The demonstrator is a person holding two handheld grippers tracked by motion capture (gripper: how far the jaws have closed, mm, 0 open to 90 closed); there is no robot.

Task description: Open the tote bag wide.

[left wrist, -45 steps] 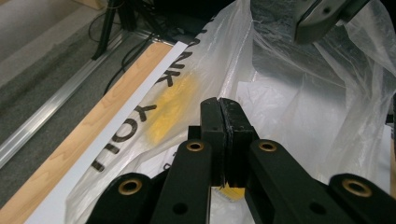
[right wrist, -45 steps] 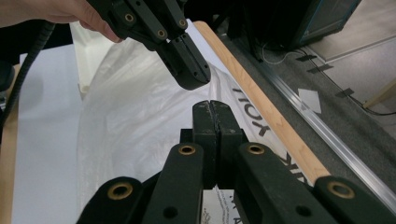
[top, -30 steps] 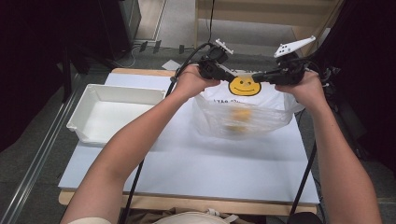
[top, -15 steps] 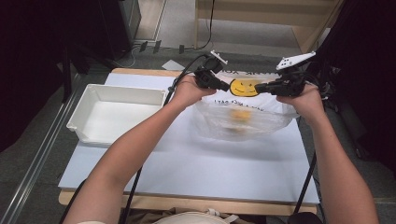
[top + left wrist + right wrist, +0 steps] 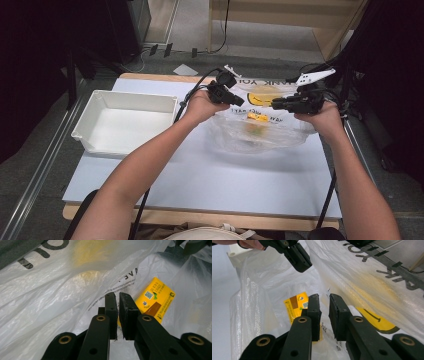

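Hi view: translucent plastic bag (image 5: 265, 127) w/ yellow smiley print sits on the white tabletop (image 5: 210, 175), past table centre toward 1 o'clock. Bag mouth faces up, held apart btwn both hands. Left gripper (image 5: 240, 100) is at the bag's 10 o'clock rim, right gripper (image 5: 276, 103) at its 2 o'clock rim, tips pointing at each other across the opening, a short gap btwn them.

Left gripper view: jaws narrow, a thin slit showing, they've just been easing apart; no film seen pinched in the slit, bag plastic (image 5: 50, 295) lies all round them. Yellow packet (image 5: 156, 300) w/ QR code lies inside the bag at 1 o'clock of the jaw tips, flat on the bottom.

Right gripper view: jaws a bit wider, slim gap, just been opening too; nothing clamped btwn the pads. Same packet (image 5: 295, 306) at 10 o'clock behind the left jaw. The other gripper (image 5: 298, 256) hangs at 11 o'clock, over the bag's far rim.

Room: white bin (image 5: 125, 122) sits at 9 o'clock of the bag, apart from it, near the table's left edge. Bag's far side lies close to the table's back edge at 12; right side close to the right edge at 3. Big bare stretch of tabletop from 5 to 8, toward the person.
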